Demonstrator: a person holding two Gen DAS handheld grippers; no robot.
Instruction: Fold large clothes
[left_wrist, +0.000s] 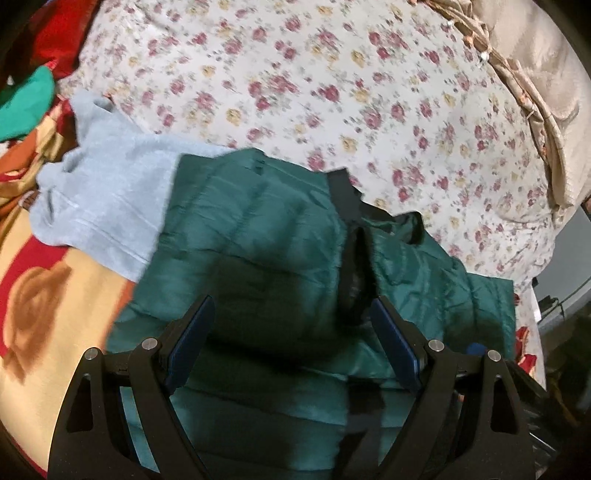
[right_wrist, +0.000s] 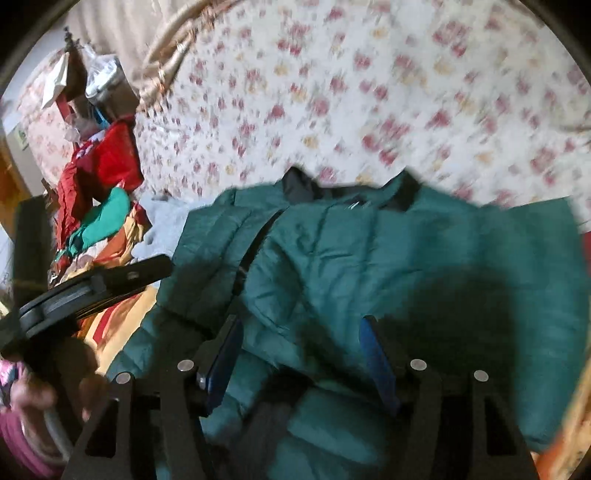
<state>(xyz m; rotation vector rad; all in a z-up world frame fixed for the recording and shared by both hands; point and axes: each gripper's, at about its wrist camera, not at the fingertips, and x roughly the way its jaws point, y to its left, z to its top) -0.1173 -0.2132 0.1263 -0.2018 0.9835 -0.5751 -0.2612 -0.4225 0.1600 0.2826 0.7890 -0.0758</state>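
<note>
Left gripper (left_wrist: 291, 325), right gripper (right_wrist: 299, 345): both jaws spread, above green puffer jacket (left_wrist: 258, 236).

One green jacket (left_wrist: 258, 236), one grey sweater (left_wrist: 107, 195)

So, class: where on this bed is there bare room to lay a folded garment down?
Free: the floral sheet beyond the green jacket, up to the braided edging. Crowded: the near left side, with the pale blue garment and the red and green clothes pile.

No readable text, label, brand or number anywhere; both views motion-blurred.
</note>
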